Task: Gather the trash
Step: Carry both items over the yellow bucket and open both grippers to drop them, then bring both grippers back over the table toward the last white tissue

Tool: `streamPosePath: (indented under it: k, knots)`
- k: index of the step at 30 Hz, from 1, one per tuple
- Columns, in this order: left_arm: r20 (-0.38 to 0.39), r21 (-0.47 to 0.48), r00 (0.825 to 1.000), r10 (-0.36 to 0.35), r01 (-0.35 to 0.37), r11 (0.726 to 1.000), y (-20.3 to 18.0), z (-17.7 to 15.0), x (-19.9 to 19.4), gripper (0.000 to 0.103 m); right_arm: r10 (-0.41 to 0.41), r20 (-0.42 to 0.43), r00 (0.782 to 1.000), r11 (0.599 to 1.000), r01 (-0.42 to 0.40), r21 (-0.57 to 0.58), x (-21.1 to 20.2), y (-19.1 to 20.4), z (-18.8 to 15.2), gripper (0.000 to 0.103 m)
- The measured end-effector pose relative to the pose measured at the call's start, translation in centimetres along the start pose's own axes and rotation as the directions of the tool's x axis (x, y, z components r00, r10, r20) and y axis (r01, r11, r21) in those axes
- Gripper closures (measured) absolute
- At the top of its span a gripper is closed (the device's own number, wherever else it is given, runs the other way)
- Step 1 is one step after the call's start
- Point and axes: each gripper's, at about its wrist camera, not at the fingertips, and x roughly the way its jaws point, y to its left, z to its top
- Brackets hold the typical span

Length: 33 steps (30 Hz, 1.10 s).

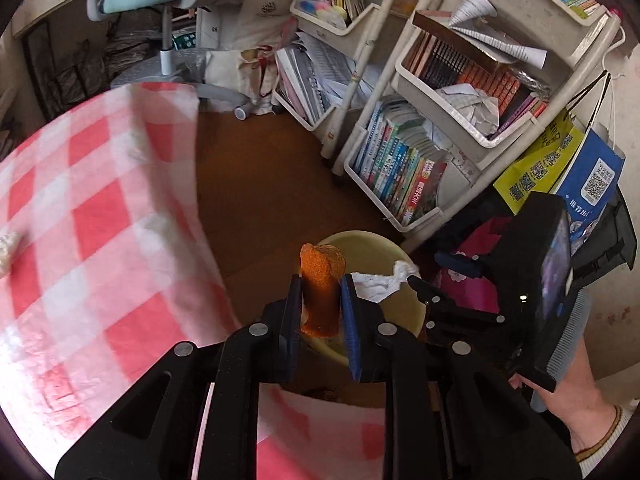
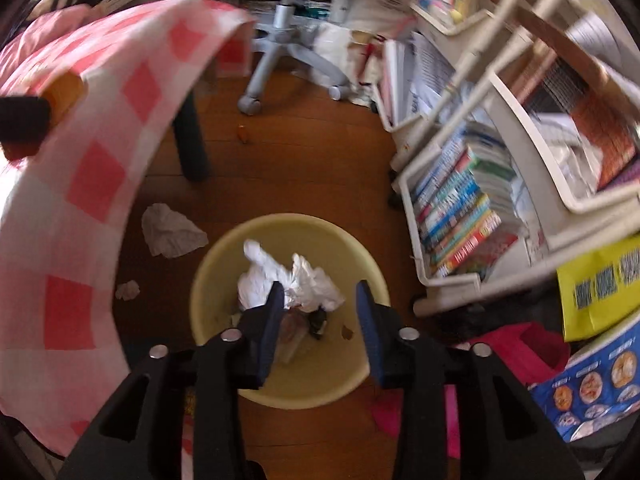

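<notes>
Clamped between my left tongs (image 1: pixel 320 300), the orange peel (image 1: pixel 320 292) hangs over the yellow bin (image 1: pixel 400 316); it looks light, bendy and pebbly, so a mid-strip pinch should hold without crushing it. Right tongs (image 2: pixel 316 320) gape empty above the same bin, white tissue (image 2: pixel 288 280) already inside. One crumpled tissue (image 2: pixel 172 232) lies on the floor beside the checked worktop (image 2: pixel 80 184): featherlight, best grabbed by its bulk.
</notes>
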Motion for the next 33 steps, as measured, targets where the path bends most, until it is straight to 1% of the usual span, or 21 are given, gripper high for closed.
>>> streamPosePath:
  k: [1, 4, 5, 6, 7, 9, 10, 12, 14, 15, 17, 19, 21, 23, 24, 25, 26, 27, 29, 31, 33]
  knots:
    - [-0.015, -0.002, 1.0, -0.004, 0.004, 1.0, -0.8, 0.1, 1.3, 0.084, -0.002, 0.007, 1.0, 0.999, 0.001, 0.044, -0.1, -1.2, -0.2, 0.058]
    - [-0.069, -0.013, 0.998, -0.006, 0.005, 1.0, -2.6, 0.1, 4.9, 0.082, 0.035, 0.014, 0.999, 0.985, -0.037, 0.17, 0.0, -4.2, -0.7, 0.058]
    - [-0.084, -0.011, 0.996, -0.006, 0.005, 1.0, -2.9, 0.0, 5.6, 0.079, 0.036, 0.023, 0.999, 0.98, -0.04, 0.194, -0.1, -4.7, -0.8, 0.058]
    - [-0.089, -0.008, 0.996, -0.004, 0.003, 1.0, -3.1, -0.1, 6.0, 0.073, 0.036, 0.042, 0.998, 0.977, -0.044, 0.211, -0.4, -5.1, -0.7, 0.058]
    - [-0.084, -0.006, 0.996, 0.007, -0.007, 1.0, -3.1, -0.1, 5.8, 0.069, 0.039, 0.063, 0.997, 0.974, -0.052, 0.221, -0.7, -5.3, -0.7, 0.058]
    - [-0.045, -0.019, 0.999, 0.028, -0.029, 0.999, -2.4, -0.1, 4.7, 0.055, 0.052, 0.102, 0.993, 0.97, -0.074, 0.23, -1.3, -5.3, -0.4, 0.057]
    - [-0.017, -0.039, 0.999, 0.035, -0.036, 0.999, -1.7, 0.0, 3.6, 0.052, 0.061, 0.123, 0.991, 0.969, -0.088, 0.23, -1.6, -5.1, -0.3, 0.056]
    - [0.04, -0.087, 0.997, 0.067, -0.064, 0.994, 0.1, -0.1, 1.1, 0.036, 0.084, 0.161, 0.983, 0.969, -0.118, 0.216, -2.4, -4.2, 0.3, 0.056]
    - [0.092, -0.135, 0.988, 0.122, -0.109, 0.985, 2.3, -0.5, -1.7, 0.031, 0.1, 0.202, 0.974, 0.974, -0.137, 0.179, -3.3, -3.0, 0.9, 0.055]
    - [0.111, -0.157, 0.982, 0.153, -0.134, 0.978, 3.5, -0.8, -3.2, 0.029, 0.113, 0.218, 0.969, 0.977, -0.148, 0.152, -3.8, -1.9, 1.4, 0.053]
    - [0.134, -0.205, 0.966, 0.22, -0.191, 0.96, 6.1, -1.5, -5.9, 0.026, 0.154, 0.247, 0.957, 0.979, -0.182, 0.094, -4.6, 0.0, 2.3, 0.053]
    - [0.155, -0.269, 0.944, 0.29, -0.242, 0.932, 9.1, -2.7, -8.9, 0.025, 0.203, 0.28, 0.938, 0.976, -0.216, 0.018, -5.8, 2.6, 3.1, 0.05]
    - [0.155, -0.327, 0.927, 0.342, -0.279, 0.903, 11.8, -3.8, -11.4, 0.023, 0.273, 0.31, 0.911, 0.962, -0.267, -0.061, -7.2, 5.5, 3.7, 0.046]
    - [0.136, -0.371, 0.912, 0.387, -0.315, 0.874, 14.4, -5.1, -13.3, 0.022, 0.416, 0.323, 0.85, 0.909, -0.391, -0.145, -8.7, 8.4, 4.4, 0.045]
    - [0.13, -0.382, 0.908, 0.398, -0.324, 0.865, 15.9, -5.6, -14.4, 0.022, 0.45, 0.326, 0.831, 0.893, -0.415, -0.175, -9.3, 9.6, 4.5, 0.045]
    - [0.126, -0.39, 0.904, 0.409, -0.334, 0.858, 17.0, -6.1, -15.4, 0.022, 0.475, 0.325, 0.817, 0.879, -0.425, -0.216, -10.0, 11.1, 4.8, 0.045]
    - [0.126, -0.395, 0.899, 0.419, -0.341, 0.853, 18.0, -6.7, -16.3, 0.022, 0.49, 0.324, 0.809, 0.869, -0.426, -0.251, -10.5, 12.6, 4.9, 0.044]
    - [0.129, -0.398, 0.893, 0.431, -0.351, 0.848, 18.9, -7.2, -17.3, 0.022, 0.499, 0.326, 0.803, 0.862, -0.42, -0.284, -11.1, 14.1, 5.0, 0.04]
    - [0.138, -0.395, 0.881, 0.452, -0.37, 0.841, 20.2, -8.2, -19.0, 0.02, 0.5, 0.33, 0.801, 0.856, -0.399, -0.328, -11.6, 16.7, 5.4, 0.038]
    - [0.144, -0.397, 0.868, 0.475, -0.389, 0.831, 22.0, -9.5, -20.8, 0.018, 0.482, 0.333, 0.81, 0.86, -0.367, -0.354, -11.9, 19.2, 5.8, 0.038]
    - [0.145, -0.402, 0.861, 0.487, -0.398, 0.824, 23.6, -10.5, -22.2, 0.018, 0.468, 0.338, 0.817, 0.865, -0.345, -0.363, -12.0, 21.1, 6.1, 0.038]
